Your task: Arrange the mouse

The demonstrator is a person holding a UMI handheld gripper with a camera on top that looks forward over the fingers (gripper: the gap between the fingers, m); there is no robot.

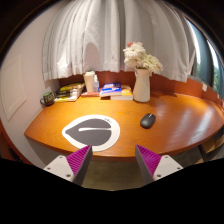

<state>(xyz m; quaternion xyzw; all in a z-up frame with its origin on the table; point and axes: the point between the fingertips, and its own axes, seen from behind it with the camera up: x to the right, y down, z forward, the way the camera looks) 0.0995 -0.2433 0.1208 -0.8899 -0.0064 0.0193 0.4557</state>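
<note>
A small dark mouse (147, 120) lies on the orange wooden table (180, 125), to the right of a round white mouse mat (92, 132) with a grey oval centre. My gripper (113, 160) hovers over the table's near edge, well short of the mouse. Its two fingers with purple pads (79, 160) stand wide apart with nothing between them. The mat lies just beyond the left finger, and the mouse sits beyond and slightly inside the right finger.
A white vase with pale flowers (141, 80) stands at the back of the table. Books (116, 91), a white box (91, 82), more books (68, 93) and a dark round object (47, 98) line the back left. White curtains (110, 35) hang behind.
</note>
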